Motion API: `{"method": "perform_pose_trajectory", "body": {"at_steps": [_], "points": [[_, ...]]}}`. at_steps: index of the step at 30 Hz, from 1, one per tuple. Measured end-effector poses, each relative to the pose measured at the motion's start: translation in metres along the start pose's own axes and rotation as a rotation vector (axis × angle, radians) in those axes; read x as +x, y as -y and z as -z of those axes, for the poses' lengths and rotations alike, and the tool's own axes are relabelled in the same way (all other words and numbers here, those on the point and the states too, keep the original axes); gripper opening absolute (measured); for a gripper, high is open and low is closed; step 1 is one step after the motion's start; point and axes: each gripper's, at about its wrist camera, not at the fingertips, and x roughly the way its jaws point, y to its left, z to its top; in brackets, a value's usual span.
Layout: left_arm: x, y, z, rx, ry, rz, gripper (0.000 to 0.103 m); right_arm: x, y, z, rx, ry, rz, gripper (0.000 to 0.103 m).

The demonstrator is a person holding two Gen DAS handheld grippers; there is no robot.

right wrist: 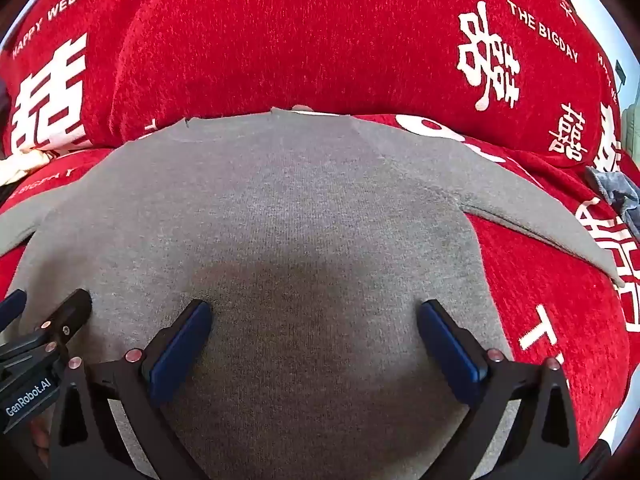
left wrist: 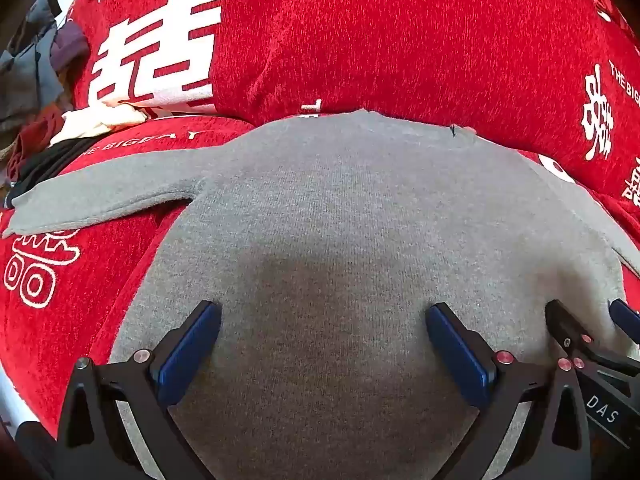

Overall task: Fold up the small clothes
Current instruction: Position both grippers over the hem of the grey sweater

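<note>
At the far left of the left wrist view lies a heap of other clothes point(left wrist: 44, 120): grey-blue, purple, cream, dark red and black pieces, too bunched to count. Beside it begins the red sofa cover point(left wrist: 360, 40), printed in white with double-happiness characters and the words "HAPPY WEDDING" and "THE BIGDAY"; it drapes both the seat and the backrest.

One grey knit sweater point(left wrist: 340, 208) lies flat on the seat, its collar toward the backrest and its hem toward the cameras. It has two sleeves. The left sleeve point(left wrist: 104, 196) stretches out sideways toward the clothes heap, lying on the red cover. The right sleeve point(right wrist: 532, 208) slants out and down the other way, its cuff reaching white print on the cover.

Two claws hover over the lower body of the sweater, side by side and close together. The left claw point(left wrist: 323, 320) stands wide open, its two blue-padded fingers point(left wrist: 192, 352) spread with only grey knit showing between them and nothing gripped. Just to its right, the right claw point(right wrist: 314, 318) is equally wide open and empty, its two blue pads apart above the fabric. Whether any fingertip touches the knit cannot be told. Each claw shows at the edge of the other's view.

At the far right of the right wrist view, one small crumpled grey-blue cloth point(right wrist: 612, 192) lies on the cover beyond the right sleeve.
</note>
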Motion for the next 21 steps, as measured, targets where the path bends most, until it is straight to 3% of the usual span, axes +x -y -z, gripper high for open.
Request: {"method": "perform_pose_trajectory", "body": {"at_steps": [21], "points": [[0.0,-0.0014,0.0008,-0.001,0.004,0.001,0.103,0.0016,0.0003,0.002,0.011,0.01,-0.014,0.103]]}}
